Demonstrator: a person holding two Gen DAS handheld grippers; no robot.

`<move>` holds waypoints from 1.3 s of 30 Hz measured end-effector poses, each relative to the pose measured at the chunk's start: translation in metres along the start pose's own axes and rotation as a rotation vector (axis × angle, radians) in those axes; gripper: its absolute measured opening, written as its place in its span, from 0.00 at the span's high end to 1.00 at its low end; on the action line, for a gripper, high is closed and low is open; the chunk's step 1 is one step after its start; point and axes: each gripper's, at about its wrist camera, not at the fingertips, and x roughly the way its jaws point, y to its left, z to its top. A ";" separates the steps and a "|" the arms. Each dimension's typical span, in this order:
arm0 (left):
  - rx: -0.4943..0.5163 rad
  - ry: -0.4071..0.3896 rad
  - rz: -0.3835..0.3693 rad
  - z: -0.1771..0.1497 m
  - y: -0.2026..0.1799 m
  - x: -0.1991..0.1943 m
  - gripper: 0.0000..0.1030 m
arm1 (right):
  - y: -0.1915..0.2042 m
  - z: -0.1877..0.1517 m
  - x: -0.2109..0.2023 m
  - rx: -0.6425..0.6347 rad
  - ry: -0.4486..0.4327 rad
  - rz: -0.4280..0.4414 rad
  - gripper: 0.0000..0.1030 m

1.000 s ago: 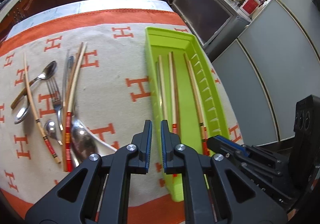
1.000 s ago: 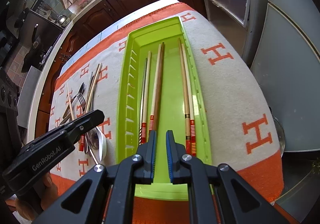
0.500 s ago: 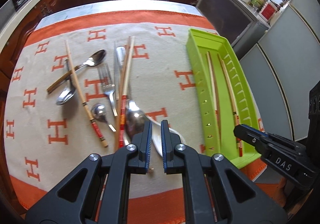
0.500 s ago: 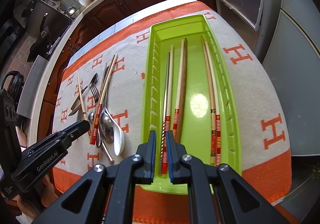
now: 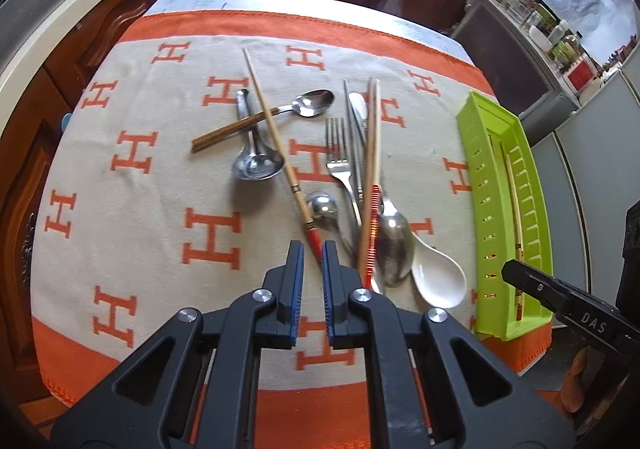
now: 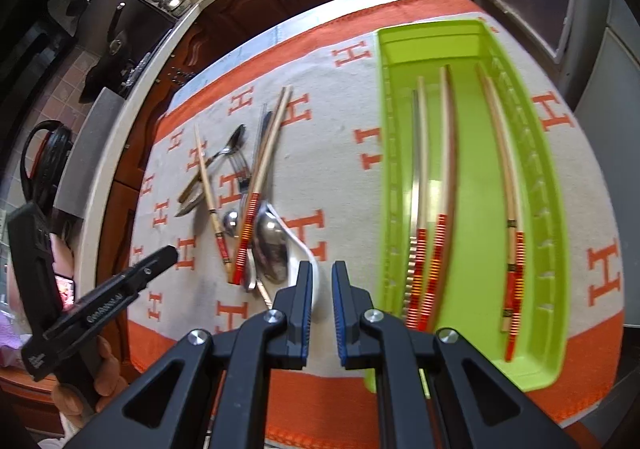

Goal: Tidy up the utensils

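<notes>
I hold both grippers over a table covered by a cloth (image 5: 132, 185) printed with orange H marks.

Left gripper (image 5: 313, 249): jaws clenched to a narrow slit, nothing between the pads. It hangs above the red end of a single chopstick (image 5: 276, 137), which lies across a wooden-handled spoon (image 5: 264, 116).

Right gripper (image 6: 322, 269): jaws likewise drawn together and empty. It hangs between the loose pile and the green tray (image 6: 560, 241), over the white spoon (image 5: 438, 277).

Count on the cloth, left wrist view:
- Chopsticks: three. One single, plus one pair (image 5: 373, 169) lying side by side with red-banded ends.
- Metal spoons: four that I can make out. The wooden-handled one, a ladle-shaped one (image 5: 256, 167), a small one (image 5: 325, 209) and a large one (image 5: 394, 245) beside the pair.
- Ceramic spoons: one, white, touching the large spoon.
- Forks: one (image 5: 338, 153).
- Knives: one (image 5: 357, 109), partly under the pair.

Count in the tray, right wrist view:
- Chopsticks: I see two red-banded ones (image 6: 430, 209) plus a thin metal piece beside them near the left wall, and two more (image 6: 508, 209) near the right wall. The ends are blurred, so the exact total I cannot confirm.

The tray stands at the cloth's right edge, well apart from the pile.
</notes>
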 end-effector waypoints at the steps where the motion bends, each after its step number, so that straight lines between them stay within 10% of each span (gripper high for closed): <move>1: -0.004 0.001 0.000 0.000 0.003 0.001 0.94 | 0.003 0.003 0.004 0.007 0.009 0.025 0.91; 15: -0.107 -0.023 -0.095 0.022 0.026 0.038 0.78 | 0.032 0.038 0.052 0.061 0.047 0.166 0.91; 33: -0.040 -0.084 0.162 0.041 -0.013 0.091 0.88 | 0.029 0.046 0.076 0.083 0.076 0.195 0.91; 39: -0.079 -0.071 0.116 0.041 0.005 0.086 0.96 | 0.033 0.052 0.084 0.088 0.078 0.186 0.91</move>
